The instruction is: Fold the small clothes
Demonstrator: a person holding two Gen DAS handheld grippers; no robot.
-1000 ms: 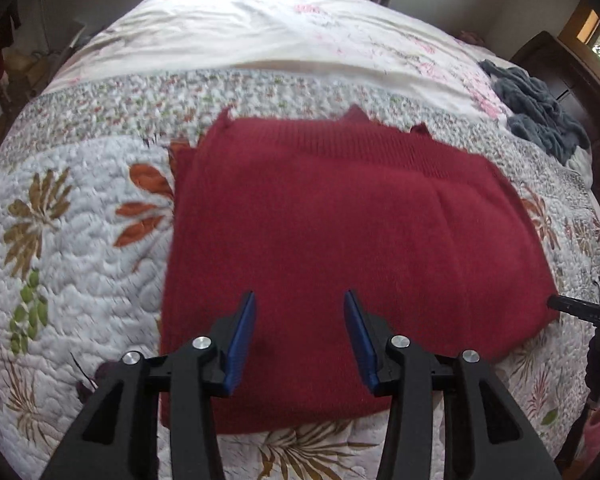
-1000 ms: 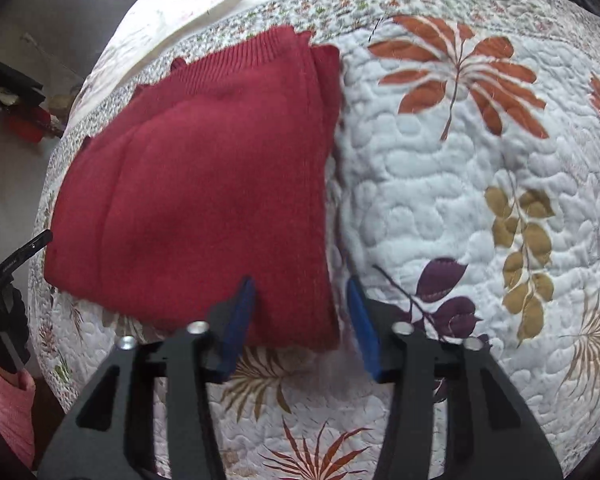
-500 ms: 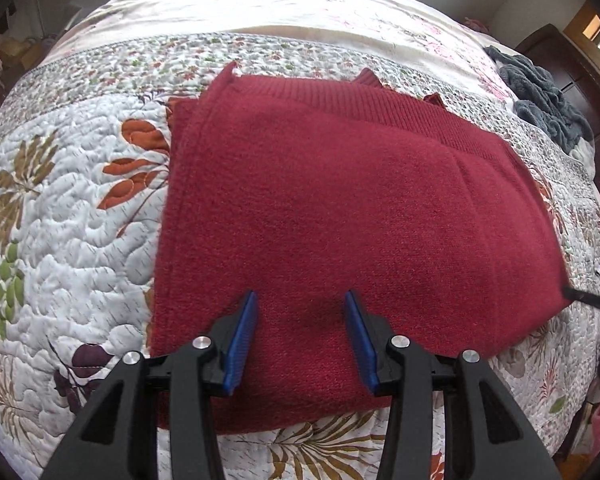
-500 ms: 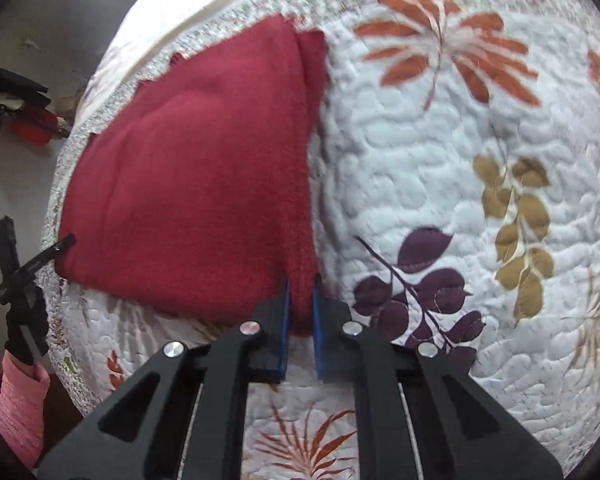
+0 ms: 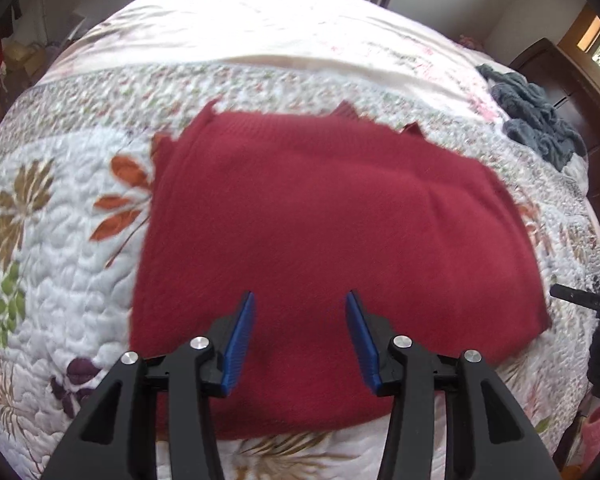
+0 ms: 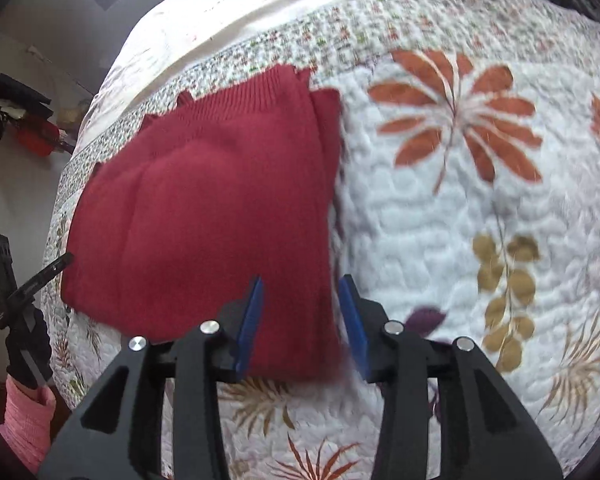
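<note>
A folded dark-red knitted sweater [image 5: 332, 232] is seen near the floral quilted bedspread's [image 6: 440, 216] front edge. Both the left gripper [image 5: 300, 336] and right gripper [image 6: 302, 320] are held wide apart, empty. Layers could be dragged askew if only the top one is pinched.

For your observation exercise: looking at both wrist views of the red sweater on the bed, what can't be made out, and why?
- Sweater near edge, left wrist view: hidden behind the left gripper.
- Sweater's near right corner, right wrist view: smeared by motion blur beside the right gripper.
- Grey cloth: crumpled, so its type is unclear; cut by the frame edge in the right wrist view.
- Sweater's layers: folded underneath, uncountable.
</note>
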